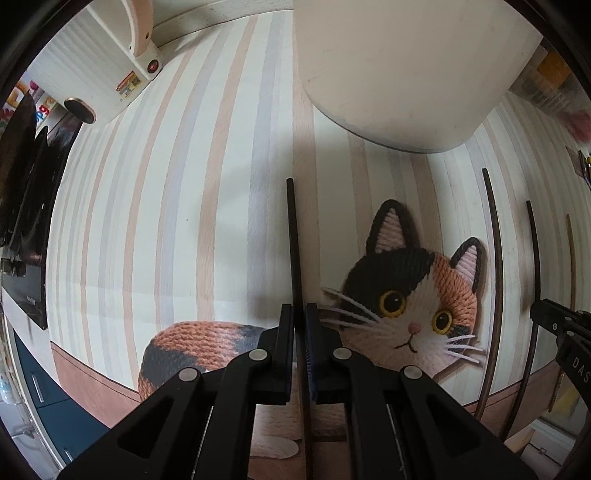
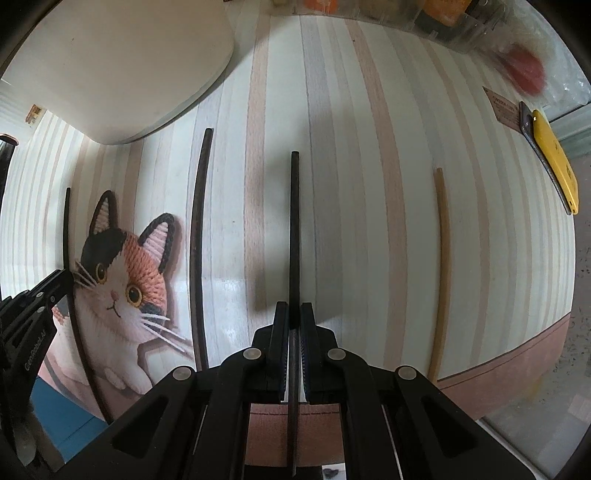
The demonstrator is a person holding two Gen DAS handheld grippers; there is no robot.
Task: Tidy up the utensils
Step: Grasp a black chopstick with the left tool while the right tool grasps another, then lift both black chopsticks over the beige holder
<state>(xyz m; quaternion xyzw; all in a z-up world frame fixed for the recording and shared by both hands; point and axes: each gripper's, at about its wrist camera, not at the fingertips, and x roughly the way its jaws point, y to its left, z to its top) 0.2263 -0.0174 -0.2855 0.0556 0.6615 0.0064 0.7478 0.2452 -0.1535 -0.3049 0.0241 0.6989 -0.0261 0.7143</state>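
Note:
My left gripper is shut on a dark chopstick that points forward over the striped mat. My right gripper is shut on another dark chopstick, also pointing forward. A third dark chopstick lies on the mat left of the right gripper; it also shows in the left wrist view. A light wooden chopstick lies on the mat to the right. A large white container stands ahead; it also shows at the upper left of the right wrist view.
The striped mat carries a knitted cat picture. A white appliance stands at the far left. A yellow-handled tool lies at the mat's right edge, with clear boxes behind it.

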